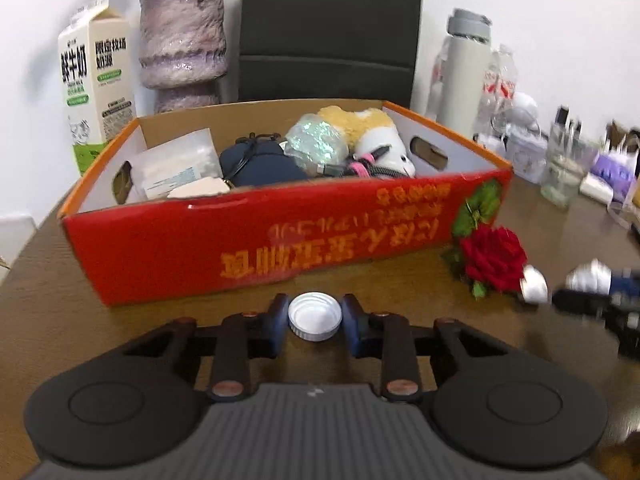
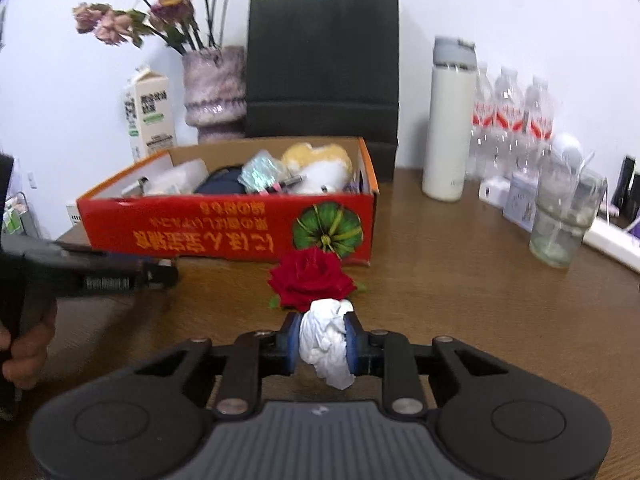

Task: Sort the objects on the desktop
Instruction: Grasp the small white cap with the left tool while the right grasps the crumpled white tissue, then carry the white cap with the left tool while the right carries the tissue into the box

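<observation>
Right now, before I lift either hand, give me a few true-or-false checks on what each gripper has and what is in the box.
1. The left gripper has its jaws around a white bottle cap. True.
2. The right gripper is empty. False: it is shut on white crumpled paper.
3. The red rose lies inside the red cardboard box. False: it lies on the table in front of the box.
4. A plush toy is in the box. True.
</observation>
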`<state>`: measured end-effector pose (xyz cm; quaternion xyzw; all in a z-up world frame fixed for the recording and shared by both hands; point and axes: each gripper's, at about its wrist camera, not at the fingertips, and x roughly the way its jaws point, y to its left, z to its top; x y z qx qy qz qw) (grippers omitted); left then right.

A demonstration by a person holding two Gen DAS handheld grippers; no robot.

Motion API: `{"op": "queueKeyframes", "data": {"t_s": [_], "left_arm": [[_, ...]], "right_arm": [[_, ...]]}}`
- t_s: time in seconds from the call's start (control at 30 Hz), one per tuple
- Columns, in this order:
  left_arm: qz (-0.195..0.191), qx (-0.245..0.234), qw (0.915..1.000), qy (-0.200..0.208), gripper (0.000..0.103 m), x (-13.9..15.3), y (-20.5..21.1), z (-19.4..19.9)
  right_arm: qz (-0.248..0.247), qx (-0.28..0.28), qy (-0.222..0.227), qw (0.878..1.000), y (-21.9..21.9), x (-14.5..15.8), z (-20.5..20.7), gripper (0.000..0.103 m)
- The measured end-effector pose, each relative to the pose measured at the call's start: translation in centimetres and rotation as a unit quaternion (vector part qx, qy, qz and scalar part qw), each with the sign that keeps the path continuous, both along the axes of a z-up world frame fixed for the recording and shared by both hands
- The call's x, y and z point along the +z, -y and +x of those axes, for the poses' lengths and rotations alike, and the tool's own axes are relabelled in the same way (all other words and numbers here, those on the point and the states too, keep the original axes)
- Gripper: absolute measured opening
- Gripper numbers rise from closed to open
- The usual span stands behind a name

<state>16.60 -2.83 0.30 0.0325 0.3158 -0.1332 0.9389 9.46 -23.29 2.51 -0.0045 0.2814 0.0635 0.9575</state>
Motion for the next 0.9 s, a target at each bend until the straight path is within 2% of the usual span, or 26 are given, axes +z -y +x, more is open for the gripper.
{"op": "queueKeyframes", "data": {"t_s": [0.1, 0.23, 0.37, 0.47, 0.57, 0.73, 0.9], "left_arm": [[0.008, 0.003, 0.9997, 0.023, 0.030, 1.0, 0.3, -3.6], [-0.033, 0.009, 0.9987, 0.039, 0.030, 1.9, -0.1, -9.0], [-0.042, 0.014, 0.9987, 0.024, 0.030, 1.9, -0.1, -13.1], [-0.037, -0.001, 0.9993, 0.009, 0.030, 1.9, 0.0, -15.8], [-0.044, 0.004, 0.9990, 0.008, 0.030, 2.4, -0.4, -18.3], [-0.053, 0.017, 0.9973, 0.049, 0.030, 4.8, -1.4, -21.9], [-0.062, 0.034, 0.9926, 0.099, 0.030, 7.7, -2.6, -23.5]], "right_arm": [[0.006, 0.006, 0.002, 1.000, -0.2, 0.4, -1.4, 0.022], [0.037, 0.020, -0.019, 0.999, -0.9, -0.2, -4.5, 0.022], [0.039, 0.033, -0.024, 0.998, -2.1, -0.5, -7.7, 0.022], [0.034, 0.046, -0.016, 0.998, -2.8, 0.1, -9.9, 0.022], [0.030, 0.062, -0.006, 0.998, -3.7, 1.0, -12.2, 0.022], [0.029, 0.086, 0.021, 0.996, -4.6, 2.8, -15.4, 0.022], [0.043, 0.106, 0.076, 0.990, -4.3, 5.4, -17.3, 0.022]]}}
